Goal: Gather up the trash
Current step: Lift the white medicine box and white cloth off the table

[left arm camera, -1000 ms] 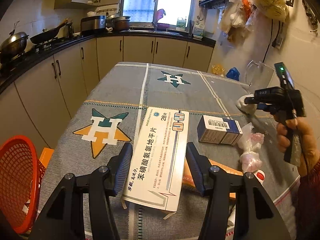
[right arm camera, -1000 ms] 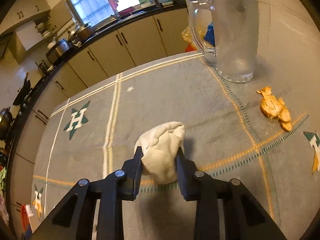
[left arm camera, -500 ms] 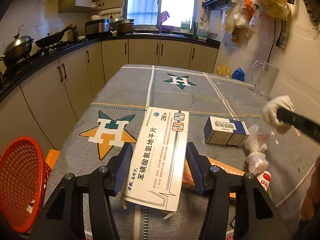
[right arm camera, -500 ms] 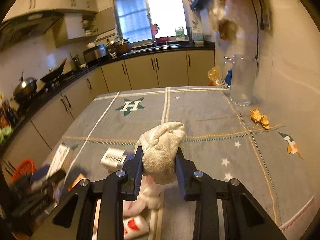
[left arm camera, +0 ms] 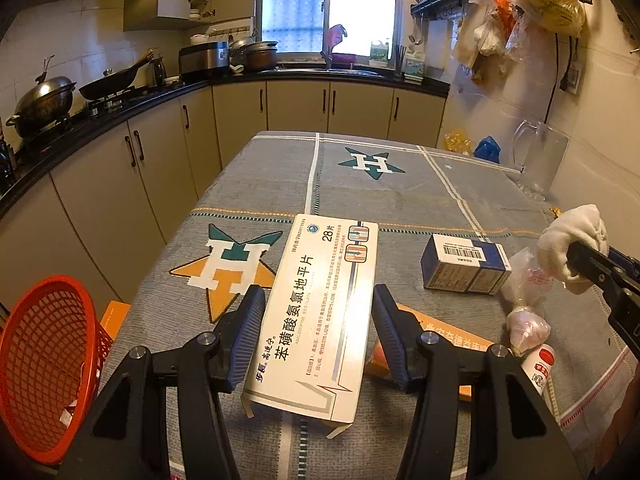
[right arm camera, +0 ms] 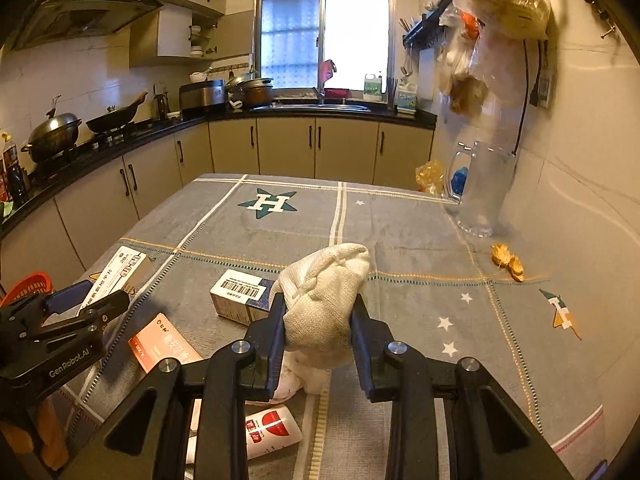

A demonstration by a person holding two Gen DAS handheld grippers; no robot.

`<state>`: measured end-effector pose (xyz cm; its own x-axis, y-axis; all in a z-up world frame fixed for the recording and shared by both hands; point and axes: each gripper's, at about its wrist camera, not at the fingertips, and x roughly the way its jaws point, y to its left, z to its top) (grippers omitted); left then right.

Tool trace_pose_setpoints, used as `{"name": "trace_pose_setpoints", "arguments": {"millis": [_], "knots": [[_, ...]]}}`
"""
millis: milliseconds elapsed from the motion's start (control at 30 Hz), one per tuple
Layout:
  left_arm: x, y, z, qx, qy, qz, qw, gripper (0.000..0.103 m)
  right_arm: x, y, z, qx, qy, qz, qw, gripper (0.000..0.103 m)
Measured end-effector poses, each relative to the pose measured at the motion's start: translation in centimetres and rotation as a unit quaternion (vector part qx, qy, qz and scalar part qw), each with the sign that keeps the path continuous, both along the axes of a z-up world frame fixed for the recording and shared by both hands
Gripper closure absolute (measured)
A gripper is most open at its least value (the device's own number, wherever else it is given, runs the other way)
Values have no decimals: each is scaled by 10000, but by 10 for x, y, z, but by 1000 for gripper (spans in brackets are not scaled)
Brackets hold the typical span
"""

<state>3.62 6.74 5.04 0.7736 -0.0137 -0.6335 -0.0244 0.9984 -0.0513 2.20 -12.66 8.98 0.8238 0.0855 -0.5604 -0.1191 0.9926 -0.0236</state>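
My left gripper [left arm camera: 318, 330] is shut on a long white medicine box [left arm camera: 320, 304] with Chinese print and holds it above the table's near edge. My right gripper [right arm camera: 318, 320] is shut on a crumpled white cloth wad [right arm camera: 326, 292], held above the table; the wad also shows in the left wrist view [left arm camera: 572, 240]. A red mesh basket [left arm camera: 40, 364] stands low at the left, beside the table. On the table lie a blue-white box [left arm camera: 464, 264], an orange packet [right arm camera: 164, 344], a pink-white plastic bag [left arm camera: 524, 308] and a small red-white bottle [right arm camera: 268, 432].
The table has a grey cloth with star prints [left arm camera: 376, 164]. A clear glass jug [right arm camera: 482, 188] stands at the far right by the wall, orange peel scraps [right arm camera: 506, 266] near it. Kitchen cabinets and counter run along the left and back.
My right gripper has lifted the cloth wad off the table and swung toward the near left side. The left gripper keeps the white box nearly still.
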Motion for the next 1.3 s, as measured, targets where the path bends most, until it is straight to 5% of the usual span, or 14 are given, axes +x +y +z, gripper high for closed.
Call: {"name": "trace_pose_setpoints", "arguments": {"millis": [867,1300], "knots": [[-10,-5,0,416,-289,194,9985,49,-23,23,0,-209,-261,452,9984,70],[-12,6,6,185,-196,419,9988,49,-21,19,0,-127,-250,393,9988,70]]}}
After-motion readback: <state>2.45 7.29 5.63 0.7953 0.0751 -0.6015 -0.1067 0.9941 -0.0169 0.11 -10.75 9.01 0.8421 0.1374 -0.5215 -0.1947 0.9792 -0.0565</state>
